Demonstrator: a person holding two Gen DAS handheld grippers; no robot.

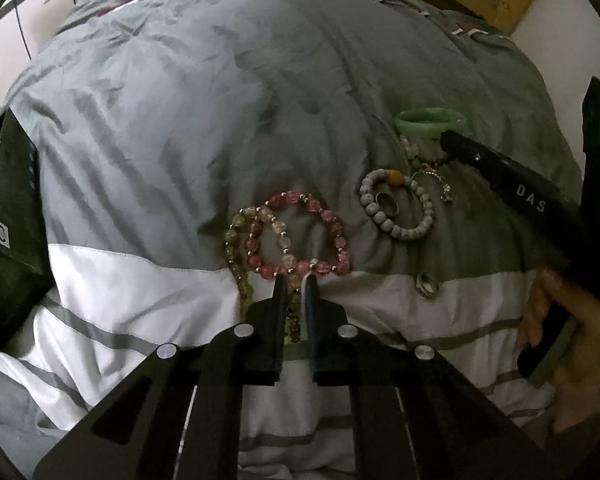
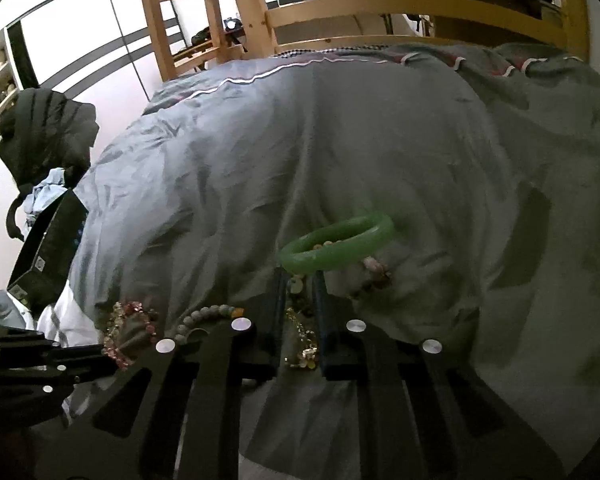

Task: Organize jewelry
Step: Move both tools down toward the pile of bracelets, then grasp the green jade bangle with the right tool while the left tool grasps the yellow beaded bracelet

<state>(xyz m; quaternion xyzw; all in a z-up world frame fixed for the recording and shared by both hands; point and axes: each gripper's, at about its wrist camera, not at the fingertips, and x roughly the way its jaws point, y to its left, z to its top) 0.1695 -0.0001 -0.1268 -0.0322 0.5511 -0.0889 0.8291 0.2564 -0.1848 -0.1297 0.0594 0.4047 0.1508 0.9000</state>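
On quilt (image 1: 180, 120), L view only: two rings (image 1: 388, 203), R gripper (image 2: 302, 280) at bangle (image 2: 340, 246).

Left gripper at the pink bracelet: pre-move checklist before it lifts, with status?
1. Left gripper tips at the near edge of the pink bead bracelet: ok.
2. Fingers closed on a bead or the white knot: cannot tell, a narrow gap shows between the tips.
3. Pink bracelet free of neighbours: not ok, it overlaps the yellow bead bracelet.
4. Right gripper out of the way: ok, it sits at the green bangle, apart from the pink one.
5. Small ring clear of the lift path: ok, it lies off to the right.
6. Drop-off container: cannot tell, none identified.
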